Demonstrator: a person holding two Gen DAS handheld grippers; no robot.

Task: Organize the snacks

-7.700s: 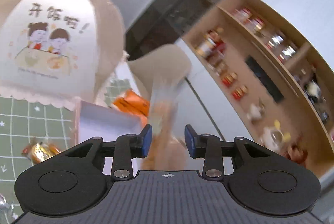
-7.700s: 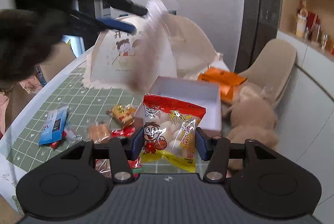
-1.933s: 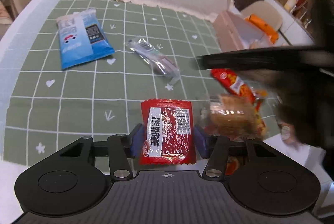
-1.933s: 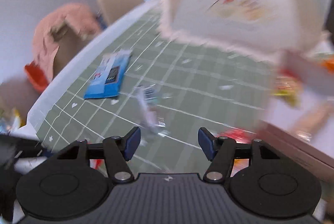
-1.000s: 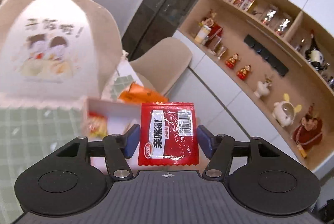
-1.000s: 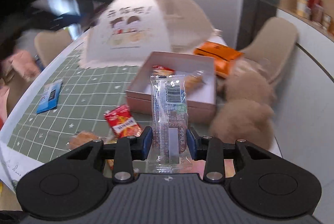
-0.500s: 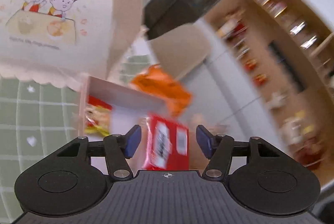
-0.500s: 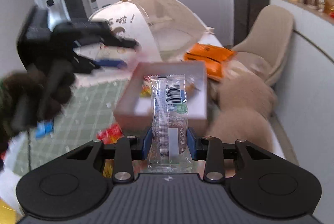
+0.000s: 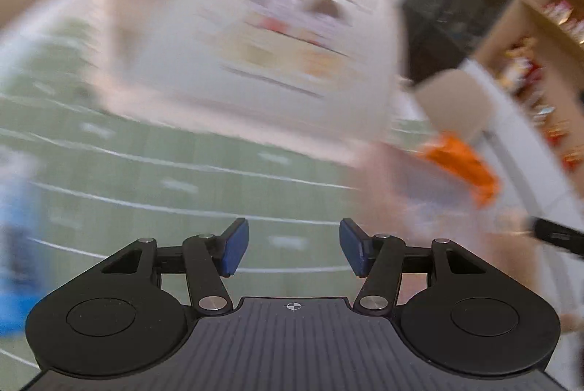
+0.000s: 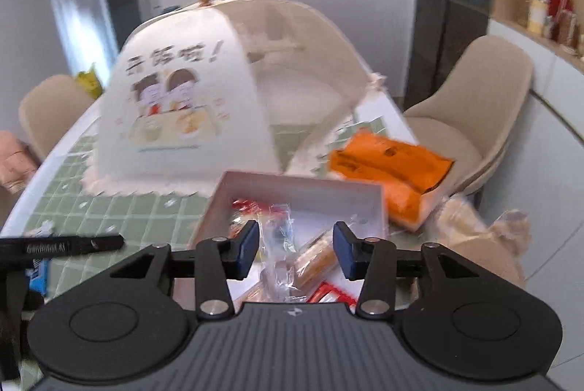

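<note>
My right gripper [image 10: 295, 247] is open and empty, right above the pink-white box [image 10: 303, 188]. A clear-wrapped snack [image 10: 279, 245] lies in the box below its jaws, among several other snacks, a wafer packet [image 10: 314, 261] and a red packet [image 10: 334, 292]. My left gripper [image 9: 294, 250] is open and empty over the green checked tablecloth [image 9: 146, 172]; that view is blurred by motion. Its black finger [image 10: 62, 247] shows at the left of the right wrist view.
A cream mesh food cover [image 10: 204, 92] with a cartoon print stands behind the box. An orange pack [image 10: 390, 172] lies right of it. A blue packet [image 9: 14, 267] lies at the table's left. Beige chairs [image 10: 474, 106] and a shelf [image 10: 547, 8] stand to the right.
My right gripper has opened and dropped the clear-wrapped snack into the box. My left gripper let go of the red packet and swung left, away from the box.
</note>
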